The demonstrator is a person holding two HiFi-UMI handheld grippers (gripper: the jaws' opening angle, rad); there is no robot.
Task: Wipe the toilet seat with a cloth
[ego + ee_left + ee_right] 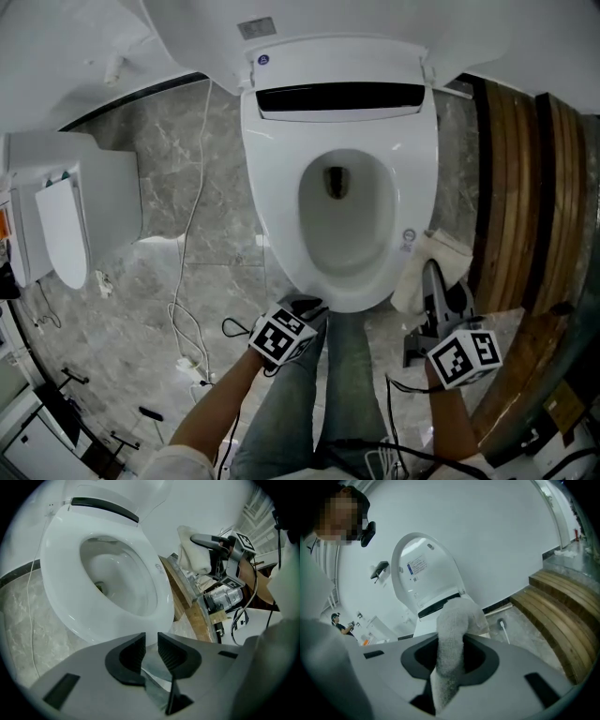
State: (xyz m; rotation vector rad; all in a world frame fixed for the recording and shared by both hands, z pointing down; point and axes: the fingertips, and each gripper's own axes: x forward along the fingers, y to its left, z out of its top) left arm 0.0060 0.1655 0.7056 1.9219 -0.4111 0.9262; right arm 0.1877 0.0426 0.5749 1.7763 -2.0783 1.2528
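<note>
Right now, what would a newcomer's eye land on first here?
The white toilet seat fills the middle of the head view, with the lid up. At its right edge, the right gripper is clamped on a pale cloth. The left gripper hangs empty by the front rim, its jaws a narrow gap apart.
</note>
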